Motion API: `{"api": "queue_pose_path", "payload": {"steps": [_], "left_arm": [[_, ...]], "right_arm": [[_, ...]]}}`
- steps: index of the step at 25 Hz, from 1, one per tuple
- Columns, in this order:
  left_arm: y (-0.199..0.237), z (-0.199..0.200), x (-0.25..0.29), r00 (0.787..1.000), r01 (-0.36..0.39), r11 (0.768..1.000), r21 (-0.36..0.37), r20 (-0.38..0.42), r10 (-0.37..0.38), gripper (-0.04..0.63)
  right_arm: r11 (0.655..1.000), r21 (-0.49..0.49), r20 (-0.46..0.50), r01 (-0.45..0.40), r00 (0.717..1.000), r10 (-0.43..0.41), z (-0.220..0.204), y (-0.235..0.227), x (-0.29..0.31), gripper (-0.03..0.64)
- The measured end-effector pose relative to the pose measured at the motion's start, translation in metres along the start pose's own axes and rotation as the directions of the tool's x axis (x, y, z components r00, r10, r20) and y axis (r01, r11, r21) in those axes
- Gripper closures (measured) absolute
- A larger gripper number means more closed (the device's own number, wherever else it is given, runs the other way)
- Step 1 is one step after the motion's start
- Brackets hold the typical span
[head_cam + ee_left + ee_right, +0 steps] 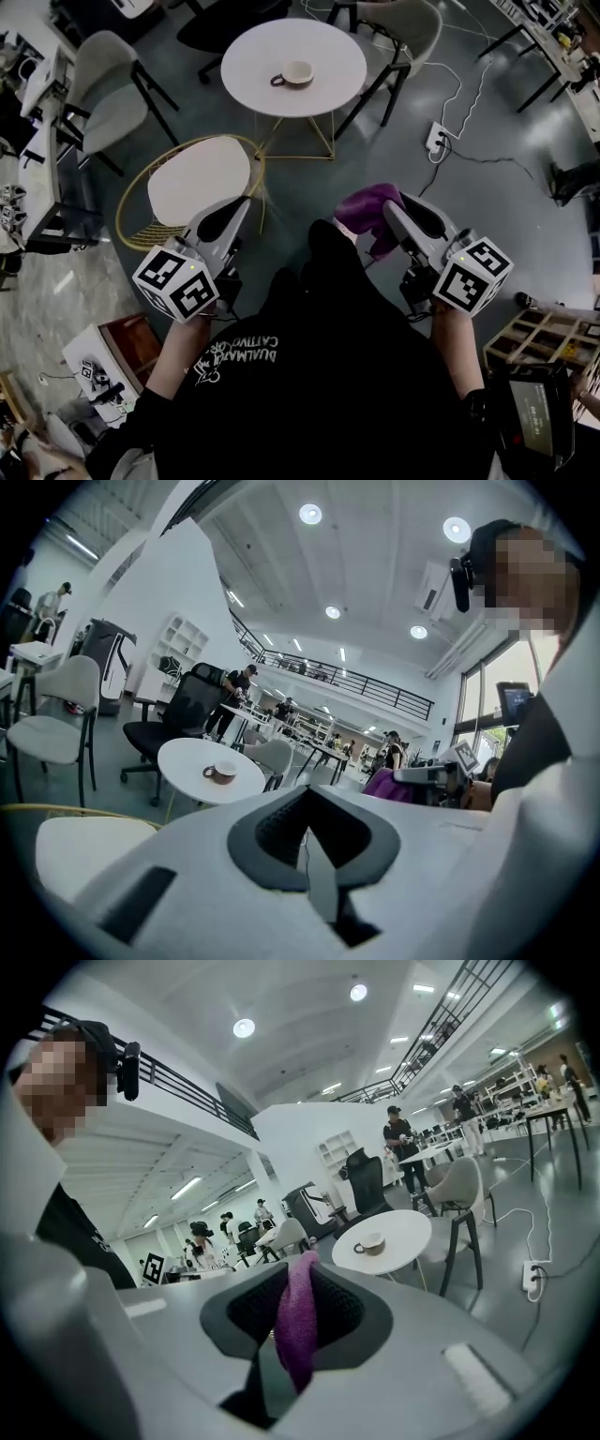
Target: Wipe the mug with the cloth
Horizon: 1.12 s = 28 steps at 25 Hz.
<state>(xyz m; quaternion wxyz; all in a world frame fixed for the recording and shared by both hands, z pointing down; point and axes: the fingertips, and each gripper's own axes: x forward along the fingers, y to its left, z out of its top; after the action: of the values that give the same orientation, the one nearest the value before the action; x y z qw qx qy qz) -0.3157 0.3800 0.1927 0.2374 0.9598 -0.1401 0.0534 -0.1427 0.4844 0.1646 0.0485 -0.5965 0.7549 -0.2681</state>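
A grey floor (487,216) fills most of the head view, and a round white table (253,52) stands on it at 12 o'clock, well apart from the person. A lower pale table on a gold wire frame (202,178) sits at 10 o'clock, just ahead of the left claw. The person's black shirt (319,375) takes up the 6 o'clock part of the picture, with both arms reaching out from it.

The left claw (244,203) points toward 1 o'clock. Its own view shows the two jaws pressed together with nothing between them. The right claw (389,204) points toward 11 o'clock and pinches a purple cloth (367,208). In its own view the cloth stands up as a folded strip clamped between the pads, and in the head view the rest bunches out toward 9 o'clock.

The mug (296,73) stands upright near the middle of the round table, handle toward 9 o'clock, with nothing touching it. Both claw views look across at it from far off.

This reads as the approach: the cloth is in hand, but wiping has not begun. The next move probably calls for carrying both claws over the round table. The left claw would have to spread and then steady the mug, perhaps by its handle or rim. The right claw would bring the loose part of the cloth against the mug's side without letting go.
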Motion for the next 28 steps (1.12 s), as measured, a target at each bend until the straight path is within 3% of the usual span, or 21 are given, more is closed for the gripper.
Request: {"api": "queue_pose_path", "payload": {"steps": [6,11,16,23,28], "left_arm": [[0.015,0.021,0.032,0.998,-0.053,0.998,0.015,0.018,0.053,0.597],[0.026,0.024,0.053,0.993,-0.108,0.994,0.017,0.043,0.107,0.597],[0.051,0.052,0.117,0.98,-0.178,0.984,-0.012,0.094,0.178,0.597],[0.062,0.071,0.14,0.953,-0.269,0.963,-0.025,0.14,0.269,0.597],[0.091,0.09,0.174,0.917,-0.355,0.932,-0.075,0.163,0.363,0.597]], "right_arm": [[0.996,0.06,0.03,-0.063,0.998,0.061,0.031,-0.041,0.024,0.538],[0.992,0.004,-0.016,-0.127,0.992,0.127,0.039,-0.057,0.04,0.538],[0.985,0.027,-0.061,-0.173,0.983,0.174,0.08,-0.126,0.08,0.538],[0.962,0.031,-0.107,-0.273,0.956,0.275,0.109,-0.155,0.121,0.538],[0.925,-0.011,-0.171,-0.379,0.912,0.372,0.145,-0.18,0.174,0.538]]}}
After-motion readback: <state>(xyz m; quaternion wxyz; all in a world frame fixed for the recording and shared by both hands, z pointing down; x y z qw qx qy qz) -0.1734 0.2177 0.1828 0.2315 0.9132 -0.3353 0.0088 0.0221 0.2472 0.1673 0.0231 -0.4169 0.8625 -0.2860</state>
